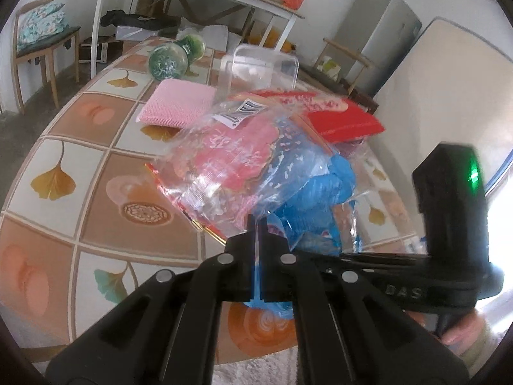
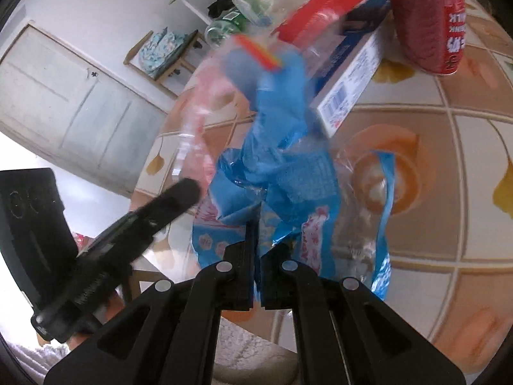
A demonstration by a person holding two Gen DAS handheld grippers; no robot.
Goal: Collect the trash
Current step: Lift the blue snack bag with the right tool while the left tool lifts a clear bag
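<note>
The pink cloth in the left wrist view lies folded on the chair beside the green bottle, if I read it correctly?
Not quite: the pink cloth lies folded on the patterned table, not on the chair, beside the green bottle, as the left wrist view shows.

Table with a tiled ginkgo-leaf cloth

The table carries, beyond the claw, a pink cloth, green jar, clear tub, red packet; red can far right.
</note>
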